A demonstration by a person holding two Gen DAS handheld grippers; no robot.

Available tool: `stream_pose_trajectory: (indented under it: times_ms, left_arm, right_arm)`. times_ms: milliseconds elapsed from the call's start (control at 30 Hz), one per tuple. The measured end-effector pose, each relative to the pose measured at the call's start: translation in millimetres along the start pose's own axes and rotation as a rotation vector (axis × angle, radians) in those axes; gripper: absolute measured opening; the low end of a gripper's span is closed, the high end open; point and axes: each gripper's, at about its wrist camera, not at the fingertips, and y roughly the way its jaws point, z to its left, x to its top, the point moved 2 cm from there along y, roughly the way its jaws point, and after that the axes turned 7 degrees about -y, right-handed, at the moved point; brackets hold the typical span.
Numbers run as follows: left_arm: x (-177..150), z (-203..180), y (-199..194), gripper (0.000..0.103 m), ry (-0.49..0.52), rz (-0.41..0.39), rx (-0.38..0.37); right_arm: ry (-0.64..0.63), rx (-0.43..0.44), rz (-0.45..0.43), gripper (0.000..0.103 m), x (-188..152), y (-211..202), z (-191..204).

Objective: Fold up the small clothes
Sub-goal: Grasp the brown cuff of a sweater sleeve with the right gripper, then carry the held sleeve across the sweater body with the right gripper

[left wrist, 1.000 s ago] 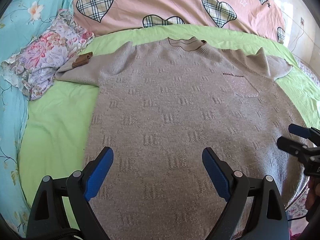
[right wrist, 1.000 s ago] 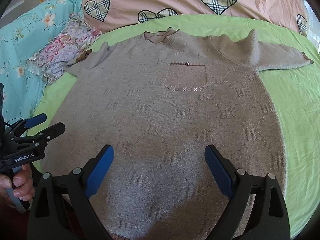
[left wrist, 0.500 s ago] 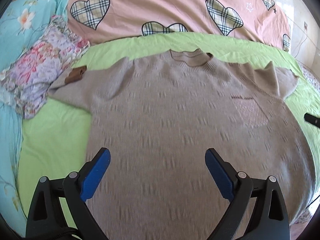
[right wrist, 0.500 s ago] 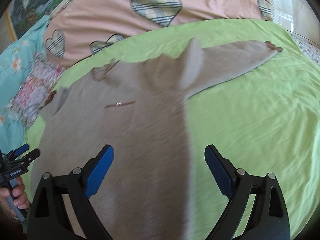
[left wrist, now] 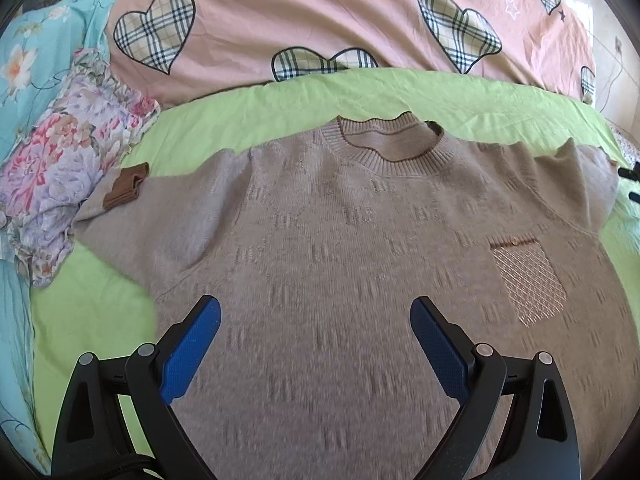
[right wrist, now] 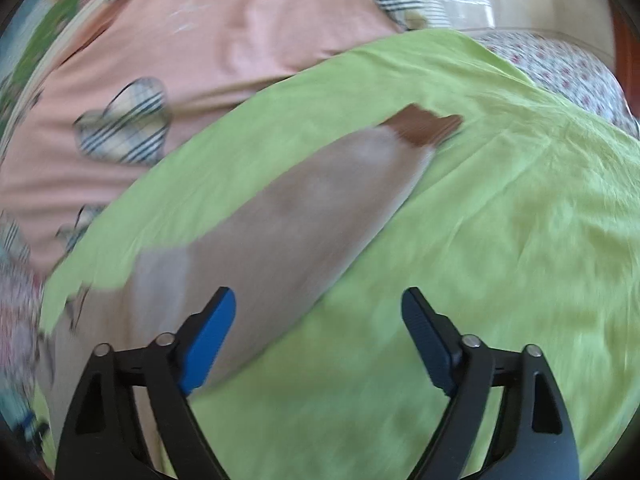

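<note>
A bed covered by a lime-green cotton sheet (left wrist: 460, 100) carries everything, with a pink quilt printed with plaid hearts (left wrist: 320, 12) along its far edge and a floral ruffled cloth (left wrist: 60, 168) at its left edge. The beige knitted sweater with a brown-trimmed collar (left wrist: 340, 248) lies flat and face up in the middle of the sheet, its long axis running from the near edge to the far edge, collar towards the quilt, mesh chest pocket (left wrist: 528, 280) on its right half.

The left gripper (left wrist: 316, 340) hangs over the sweater's chest, blue-padded fingers (left wrist: 188, 356) spread wide, holding nothing. The right gripper (right wrist: 318, 336) is equally wide and empty above the sweater's right sleeve (right wrist: 304, 224), which stretches diagonally towards the sheet's far right corner, brown cuff (right wrist: 424, 128) outermost; its left finger lies over the sleeve, its right over bare sheet.

A second ago both grippers hovered lower over the hem; the left has since advanced towards the collar, and the right has swung out to the sleeve.
</note>
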Motion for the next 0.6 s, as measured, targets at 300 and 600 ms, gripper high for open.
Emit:
stream_pose_trajectory:
  times_ms: [300,600]
  left_arm:
    - [7,-10,38,0.096,-0.013,0.055,0.013]
    - [1,-6,41,0.096,-0.039,0.060,-0.026]
  right_arm:
    - [0.088,-0.092,-0.014,0.025,66,65,-50]
    - [-0.072,0.081,-0.068,0.007,38,11,40]
